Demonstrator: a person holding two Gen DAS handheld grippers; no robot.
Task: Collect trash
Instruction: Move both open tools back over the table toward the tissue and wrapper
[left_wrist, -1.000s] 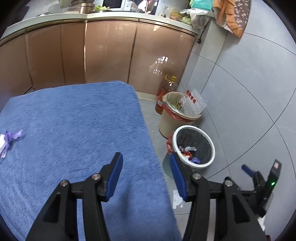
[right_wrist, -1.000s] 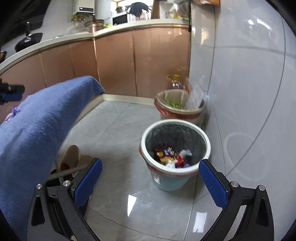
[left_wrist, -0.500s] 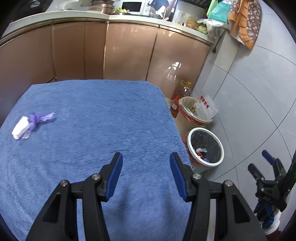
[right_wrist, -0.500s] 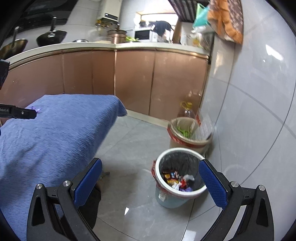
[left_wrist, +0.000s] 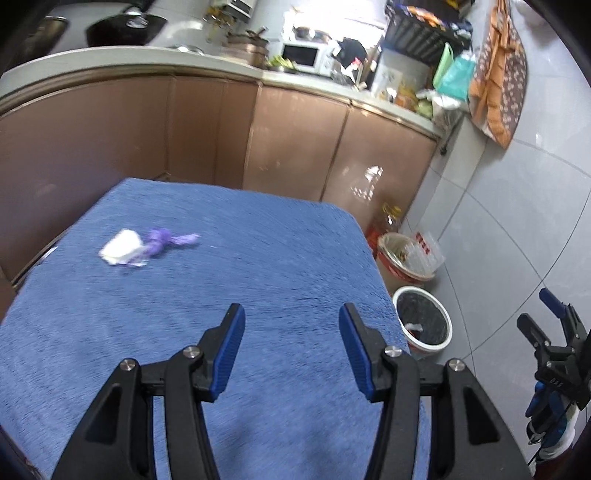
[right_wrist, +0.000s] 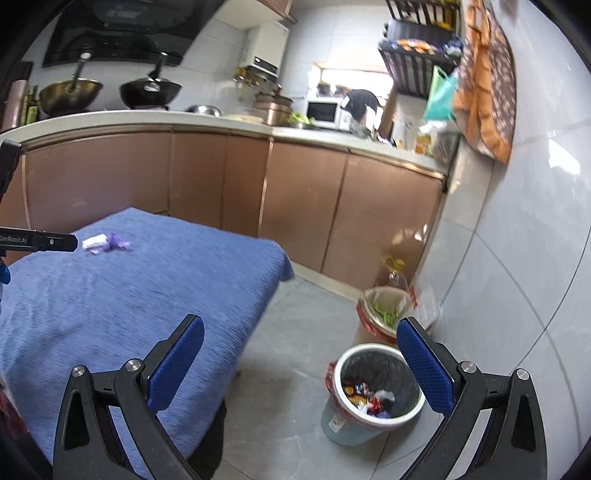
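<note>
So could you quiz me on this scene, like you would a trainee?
1. True or false: the left gripper holds the wrapper.
2. Where does the wrapper lie?
A. on the blue cloth
B. in the bin
C. on the floor
3. Fill in: the bin with the white rim stands on the ____.

Key: 1 false, both grippers are open and empty (right gripper); 2 A; 3 floor.

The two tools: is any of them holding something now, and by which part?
Nothing is held. The left tool and the right tool are both open and empty.
</note>
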